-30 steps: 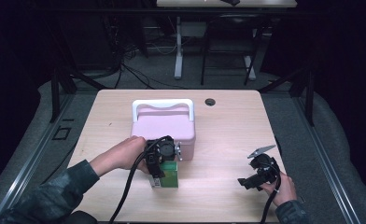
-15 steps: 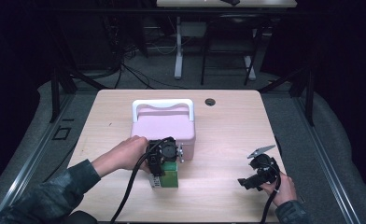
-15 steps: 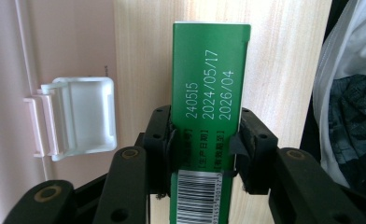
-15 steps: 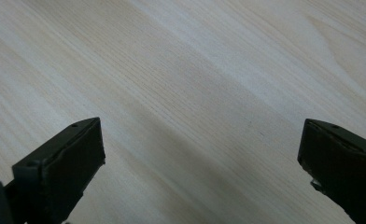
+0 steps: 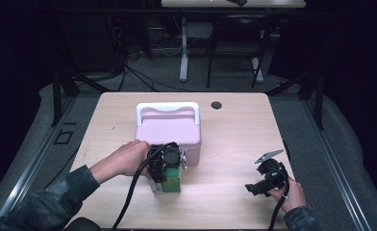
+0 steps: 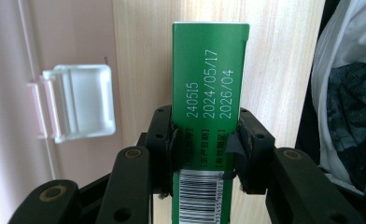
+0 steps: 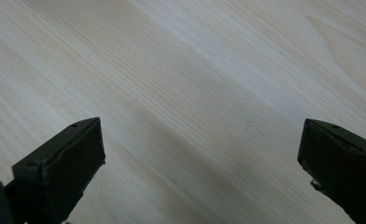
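You are holding the left gripper [image 5: 166, 161] over the near-left part of the light wooden table [image 5: 234, 120], with your left hand [image 5: 124, 159] wrapped around its back. Its jaws are clamping a green carton [image 6: 209, 93] from both sides; in the left gripper view the carton is running straight up between them, white date print and a barcode facing the camera. From the high view the green carton [image 5: 171, 179] is sitting just in front of a pink box [image 5: 169, 130], and it looks to be resting on the table, though from this angle you cannot be sure whether it is touching or slightly lifted. The pink box is standing mid-table with its white handle [image 5: 167, 107] folded up across the far edge, and its clear latch [image 6: 78, 102] is showing just beside the carton in the left gripper view.

Your right hand [image 5: 287, 195] is keeping the right gripper [image 5: 266, 178] low at the near-right corner, well apart from the box. Its jaws are standing wide apart with bare table [image 7: 181, 93] between them. A small dark round grommet [image 5: 216, 104] is sitting near the far edge.
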Available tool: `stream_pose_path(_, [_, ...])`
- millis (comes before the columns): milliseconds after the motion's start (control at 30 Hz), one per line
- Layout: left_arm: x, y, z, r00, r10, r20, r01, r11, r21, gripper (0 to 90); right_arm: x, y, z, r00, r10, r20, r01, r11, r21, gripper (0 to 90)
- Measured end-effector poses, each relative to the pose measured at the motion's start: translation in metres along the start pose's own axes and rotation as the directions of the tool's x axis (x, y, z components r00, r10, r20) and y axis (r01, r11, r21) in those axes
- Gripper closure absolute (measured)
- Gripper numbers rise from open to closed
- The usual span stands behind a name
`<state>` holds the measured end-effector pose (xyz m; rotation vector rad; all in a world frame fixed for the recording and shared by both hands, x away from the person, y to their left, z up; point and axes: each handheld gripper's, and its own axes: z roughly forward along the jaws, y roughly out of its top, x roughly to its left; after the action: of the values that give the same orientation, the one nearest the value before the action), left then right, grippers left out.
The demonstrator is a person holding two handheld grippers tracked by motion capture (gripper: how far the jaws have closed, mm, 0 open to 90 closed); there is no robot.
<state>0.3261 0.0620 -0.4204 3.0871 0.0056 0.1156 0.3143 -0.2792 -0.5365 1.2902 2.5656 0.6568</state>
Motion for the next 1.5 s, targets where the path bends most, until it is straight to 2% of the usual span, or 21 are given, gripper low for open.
stream_pose_path(467, [-0.003,-0.020,-0.004,0.9993,-0.035,0.011,0.034,0.9992,0.022,63.3,0.000,0.000,0.000,1.0000,0.007,-0.001,-0.007,1.000,0.001,0.0])
stream_pose_path(833, [-0.004,-0.040,-0.007,0.9974,-0.072,0.006,0.071,0.9969,0.032,63.3,0.001,0.000,0.000,0.9999,0.012,0.000,-0.012,1.000,0.004,0.0])
stream_pose_path(933, [-0.004,-0.046,-0.007,0.9960,-0.089,0.013,0.088,0.9956,0.030,63.3,0.001,0.000,0.000,0.9999,0.012,0.000,-0.012,1.000,0.005,0.0])
stream_pose_path(1200, [-0.002,-0.062,-0.010,0.9918,-0.128,0.000,0.128,0.9910,0.040,63.2,0.001,0.000,0.000,0.9999,0.013,0.001,-0.013,1.000,0.005,0.0])
stream_pose_path(1333, [-0.002,-0.069,-0.011,0.9885,-0.150,-0.013,0.151,0.9881,0.029,63.3,0.001,0.000,0.000,0.9998,0.018,-0.002,-0.018,1.000,0.005,0.0])
stream_pose_path(1367, [-0.001,-0.071,-0.012,0.9878,-0.156,-0.001,0.156,0.9873,0.033,63.3,0.001,0.000,0.000,0.9999,0.015,-0.002,-0.015,1.000,0.003,0.0])
stream_pose_path(1500, [0.000,-0.079,-0.014,0.9832,-0.182,-0.016,0.182,0.9829,0.027,63.3,0.001,0.000,0.000,0.9999,0.014,0.002,-0.014,1.000,0.005,0.0])
